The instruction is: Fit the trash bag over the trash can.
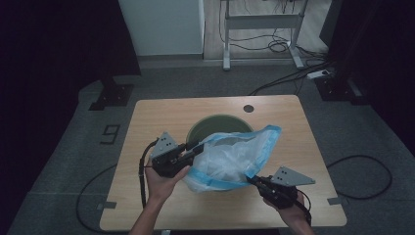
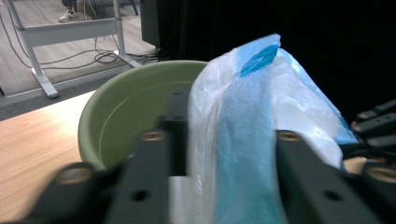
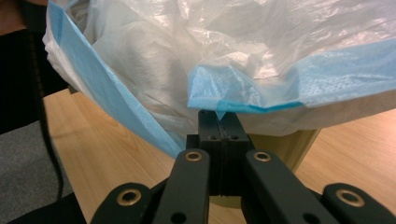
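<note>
A translucent white plastic bag (image 1: 230,159) with a blue rim band hangs stretched over the near side of a round green bin (image 1: 215,122) at the table's middle. My left gripper (image 1: 195,147) is at the bag's left edge. In the left gripper view its jaws stand apart, the blue band of the bag (image 2: 247,140) runs up between them, and the bin (image 2: 121,112) lies just behind. My right gripper (image 1: 252,180) is at the bag's near right corner. In the right gripper view, the right gripper (image 3: 219,116) is shut on a blue fold of the bag (image 3: 233,93).
The wooden table (image 1: 147,117) has a round cable hole (image 1: 248,108) near its far edge. Bare wood lies left, right and in front of the bin. On the floor beyond stand a white desk frame (image 1: 262,22), cables and black stand bases (image 1: 111,95).
</note>
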Available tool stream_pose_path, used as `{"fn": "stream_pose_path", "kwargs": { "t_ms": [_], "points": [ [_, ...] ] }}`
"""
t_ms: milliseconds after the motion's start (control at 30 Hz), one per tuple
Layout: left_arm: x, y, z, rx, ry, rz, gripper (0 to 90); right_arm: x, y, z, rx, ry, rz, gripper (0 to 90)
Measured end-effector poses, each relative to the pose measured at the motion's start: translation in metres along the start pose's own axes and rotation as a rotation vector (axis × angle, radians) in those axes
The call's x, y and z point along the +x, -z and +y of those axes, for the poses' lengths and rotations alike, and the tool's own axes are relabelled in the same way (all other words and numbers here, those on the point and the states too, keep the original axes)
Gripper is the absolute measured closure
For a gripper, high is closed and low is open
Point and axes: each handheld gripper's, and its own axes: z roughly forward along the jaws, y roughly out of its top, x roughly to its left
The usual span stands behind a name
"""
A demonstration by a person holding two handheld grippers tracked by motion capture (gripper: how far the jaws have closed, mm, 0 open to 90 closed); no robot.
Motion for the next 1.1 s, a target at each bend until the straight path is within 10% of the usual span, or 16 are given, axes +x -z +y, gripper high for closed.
{"fn": "stream_pose_path", "kwargs": {
  "t_ms": [133,300,433,800,1100],
  "points": [
    [0.003,-0.001,-0.005,-0.028,0.024,0.024,89.4,0.004,0.004,-0.004,-0.007,0.001,0.017,86.7],
    [0.005,0.010,-0.008,-0.095,0.039,0.042,89.8,0.007,0.022,0.000,-0.069,0.016,-0.023,47.9],
    [0.004,0.016,-0.009,-0.133,0.035,0.061,89.8,0.000,0.034,0.009,-0.098,-0.030,-0.055,36.9],
    [0.004,0.025,-0.011,-0.183,0.028,0.092,89.9,-0.029,0.024,0.037,-0.106,-0.184,-0.059,31.0],
    [0.001,0.028,-0.017,-0.194,0.028,0.091,89.9,-0.042,0.040,0.045,-0.141,-0.212,-0.084,31.2]
  ]
}}
